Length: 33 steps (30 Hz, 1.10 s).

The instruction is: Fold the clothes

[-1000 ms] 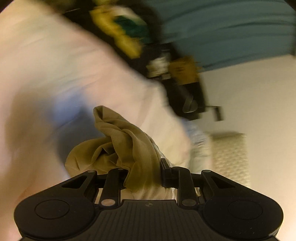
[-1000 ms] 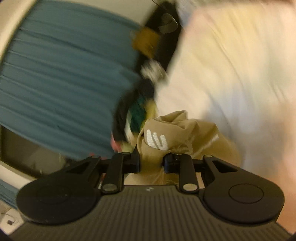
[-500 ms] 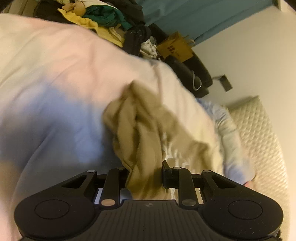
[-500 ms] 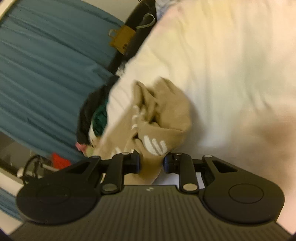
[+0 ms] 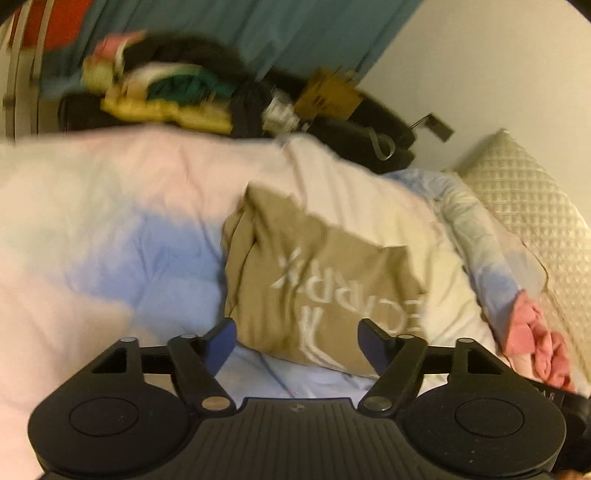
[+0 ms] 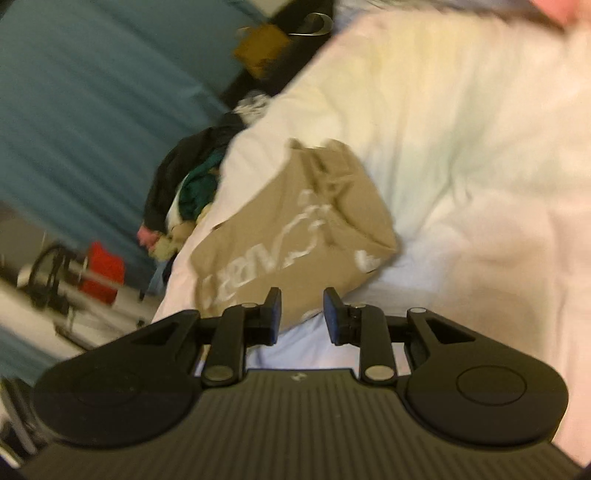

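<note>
Both views blurred, tan shirt (image 5: 317, 280) print unreadable — crumpled

In the left wrist view a crumpled shirt (image 5: 314, 280) lies mid-frame on a bed cover (image 5: 110, 229), just beyond the left gripper (image 5: 297, 345). A heap of clothes (image 5: 166, 96) sits past the cover at upper left before a curtain (image 5: 258, 33). A pillow (image 5: 532, 206) lies at right.
</note>
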Tool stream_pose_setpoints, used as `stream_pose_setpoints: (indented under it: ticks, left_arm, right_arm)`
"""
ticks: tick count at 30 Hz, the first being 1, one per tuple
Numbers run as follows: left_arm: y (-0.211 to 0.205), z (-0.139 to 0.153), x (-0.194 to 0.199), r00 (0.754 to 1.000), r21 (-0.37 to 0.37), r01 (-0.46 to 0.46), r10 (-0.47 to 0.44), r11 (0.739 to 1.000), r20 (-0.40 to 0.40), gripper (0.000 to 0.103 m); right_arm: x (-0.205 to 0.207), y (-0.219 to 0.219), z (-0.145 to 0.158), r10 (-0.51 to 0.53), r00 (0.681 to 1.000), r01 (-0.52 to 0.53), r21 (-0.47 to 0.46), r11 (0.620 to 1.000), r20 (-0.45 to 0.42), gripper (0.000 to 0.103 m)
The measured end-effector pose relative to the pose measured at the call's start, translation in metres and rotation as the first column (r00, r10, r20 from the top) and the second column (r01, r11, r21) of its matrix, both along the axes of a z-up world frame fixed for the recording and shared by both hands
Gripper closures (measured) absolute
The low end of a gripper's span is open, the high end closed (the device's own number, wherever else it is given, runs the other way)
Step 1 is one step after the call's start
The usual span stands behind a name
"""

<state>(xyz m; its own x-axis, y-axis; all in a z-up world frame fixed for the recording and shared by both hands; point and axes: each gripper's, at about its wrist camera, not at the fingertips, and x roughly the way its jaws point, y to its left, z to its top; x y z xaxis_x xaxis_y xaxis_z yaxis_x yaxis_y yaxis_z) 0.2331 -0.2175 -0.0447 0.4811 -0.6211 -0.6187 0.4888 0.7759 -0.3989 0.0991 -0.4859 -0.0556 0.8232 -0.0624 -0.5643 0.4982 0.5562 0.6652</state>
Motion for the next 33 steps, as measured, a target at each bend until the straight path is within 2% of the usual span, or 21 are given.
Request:
stream_pose_setpoints:
  ticks: [3, 6, 11, 15, 16, 17, 18, 19, 20, 23, 26, 33]
  left_arm:
    - [0.012, 0.038, -0.04, 0.995, 0.006, 0.005, -0.005, 1.0, 0.097, 0.022]
    - [0.031, 0.077, -0.084, 0.979, 0.013, -0.009, 0.006, 1.0, 0.203, 0.021]
    - [0.063, 0.131, -0.155, 0.938, 0.011, -0.008, 0.004, 1.0, 0.347, 0.013]
    - [0.084, 0.155, -0.205, 0.911, -0.009, 0.009, -0.004, 1.0, 0.413, 0.008]
    - [0.089, 0.157, -0.216, 0.902, -0.005, 0.013, -0.009, 1.0, 0.432, 0.007]
    - [0.093, 0.16, -0.227, 0.892, 0.002, 0.017, -0.016, 1.0, 0.452, 0.007]
    - [0.098, 0.163, -0.238, 0.881, 0.009, 0.02, -0.022, 1.0, 0.472, 0.005]
    - [0.103, 0.164, -0.247, 0.875, 0.011, 0.021, -0.023, 1.0, 0.484, 0.004]
    - [0.108, 0.164, -0.255, 0.872, 0.003, 0.019, -0.018, 1.0, 0.49, 0.0]
    - [0.123, 0.157, -0.275, 0.867, -0.008, -0.001, 0.005, 1.0, 0.499, 0.0]
    - [0.131, 0.143, -0.286, 0.859, 0.014, -0.031, 0.019, 0.999, 0.512, 0.0]
    - [0.155, 0.108, -0.288, 0.873, 0.019, -0.077, 0.058, 0.997, 0.483, 0.0]
  right_arm:
    - [-0.024, 0.028, 0.038, 0.039, 0.999, -0.037, -0.126, 0.991, 0.017, 0.074]
    - [-0.051, 0.056, 0.069, 0.073, 0.996, -0.06, -0.227, 0.972, 0.052, 0.074]
    - [-0.095, 0.095, 0.112, 0.135, 0.984, -0.088, -0.335, 0.938, 0.119, 0.074]
    - [-0.125, 0.123, 0.131, 0.178, 0.973, -0.101, -0.416, 0.904, 0.15, 0.071]
    - [-0.132, 0.131, 0.134, 0.185, 0.97, -0.097, -0.443, 0.891, 0.159, 0.063]
    - [-0.14, 0.138, 0.137, 0.193, 0.967, -0.094, -0.469, 0.878, 0.169, 0.046]
    - [-0.146, 0.146, 0.139, 0.199, 0.963, -0.086, -0.492, 0.866, 0.183, 0.036]
    - [-0.153, 0.152, 0.14, 0.204, 0.959, -0.077, -0.511, 0.856, 0.198, 0.016]
    - [-0.159, 0.159, 0.141, 0.209, 0.954, -0.067, -0.529, 0.846, 0.214, 0.009]
    - [-0.172, 0.177, 0.136, 0.216, 0.949, -0.05, -0.569, 0.821, 0.228, 0.01]
    - [-0.18, 0.191, 0.127, 0.211, 0.951, -0.037, -0.592, 0.805, 0.227, 0.01]
    - [-0.178, 0.207, 0.1, 0.201, 0.961, -0.04, -0.623, 0.781, 0.191, 0.01]
